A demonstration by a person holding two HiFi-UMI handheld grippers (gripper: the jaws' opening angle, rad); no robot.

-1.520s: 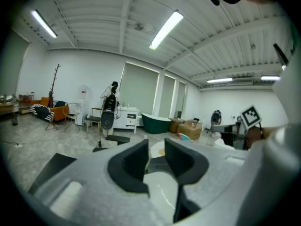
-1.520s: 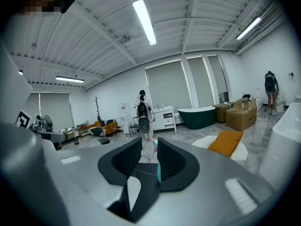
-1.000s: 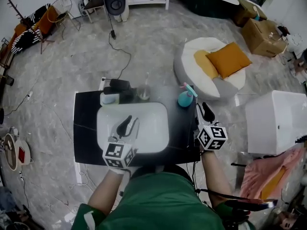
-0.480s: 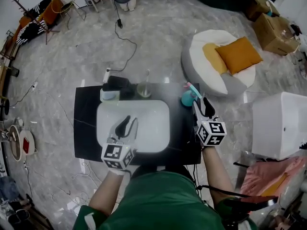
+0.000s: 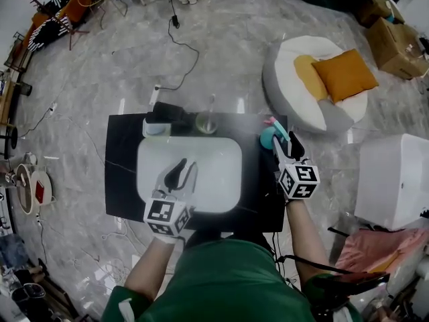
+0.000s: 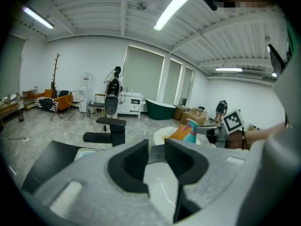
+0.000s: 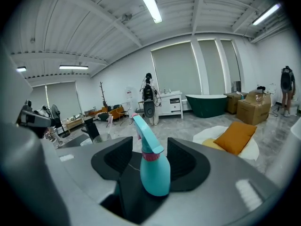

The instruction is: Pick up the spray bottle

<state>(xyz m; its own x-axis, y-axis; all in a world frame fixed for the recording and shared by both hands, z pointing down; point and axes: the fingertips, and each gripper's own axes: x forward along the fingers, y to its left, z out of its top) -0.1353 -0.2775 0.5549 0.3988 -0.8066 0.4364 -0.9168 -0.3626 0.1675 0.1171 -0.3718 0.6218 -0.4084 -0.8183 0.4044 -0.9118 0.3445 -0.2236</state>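
The spray bottle point(image 7: 155, 175), standing untouched on the worktop point(image 5: 120, 173) between the opening jaws of the right claw point(image 7: 149, 150), is judged light, stiff and rather slippery, and is best gripped across its rounded body below the collar.

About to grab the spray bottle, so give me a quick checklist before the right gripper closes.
1. Spray bottle between right gripper jaws: ok.
2. Jaws clear of bottle's sides: ok, opening.
3. Bottle upright on black countertop: ok.
4. Bottle deep enough between pads: cannot tell.
5. Left gripper clear, over white sink: ok, empty.
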